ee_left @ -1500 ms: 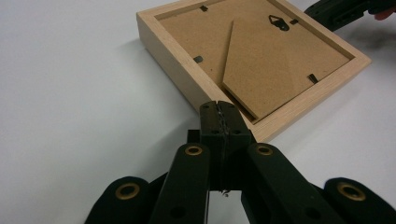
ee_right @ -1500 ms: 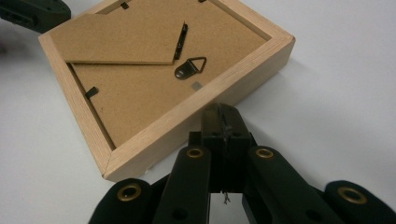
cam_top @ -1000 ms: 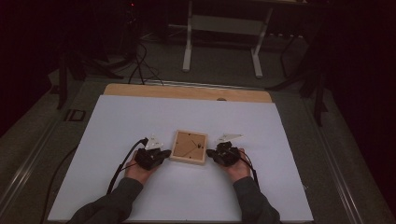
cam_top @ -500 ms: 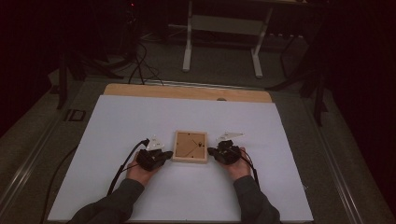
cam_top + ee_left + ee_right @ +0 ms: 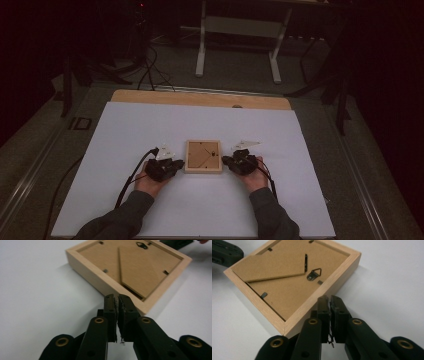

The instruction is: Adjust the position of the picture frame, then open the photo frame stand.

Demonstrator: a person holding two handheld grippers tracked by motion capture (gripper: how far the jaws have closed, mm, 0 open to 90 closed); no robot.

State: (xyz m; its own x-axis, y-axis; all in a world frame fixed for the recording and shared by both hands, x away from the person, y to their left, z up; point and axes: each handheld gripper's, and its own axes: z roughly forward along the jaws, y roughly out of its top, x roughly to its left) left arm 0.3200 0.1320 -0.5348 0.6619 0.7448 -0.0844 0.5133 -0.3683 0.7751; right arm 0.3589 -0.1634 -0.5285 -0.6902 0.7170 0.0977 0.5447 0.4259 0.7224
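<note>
A small wooden picture frame [image 5: 203, 156] lies face down on the white table, its brown backing board, fold-out stand and hanger showing [image 5: 130, 267] [image 5: 294, 282]. My left gripper [image 5: 177, 164] rests against its left side, tips at the frame's near corner [image 5: 117, 297]. Its jaws have just been opening by a hair, and only a thin slit shows, with nothing between them. My right gripper [image 5: 226, 161] sits at the frame's right side, tips by its edge [image 5: 329, 298]. Its jaws have likewise just been opening, barely parted and empty. Each gripper view shows the other gripper beyond the frame [image 5: 176, 243] [image 5: 224, 252].
A white sheet [image 5: 150, 125] covers the table, with a wooden strip [image 5: 200, 98] along the far edge. Black cables [image 5: 132, 175] trail from the left gripper toward the near left. Beyond the table are a dark floor and another table's white legs [image 5: 201, 45].
</note>
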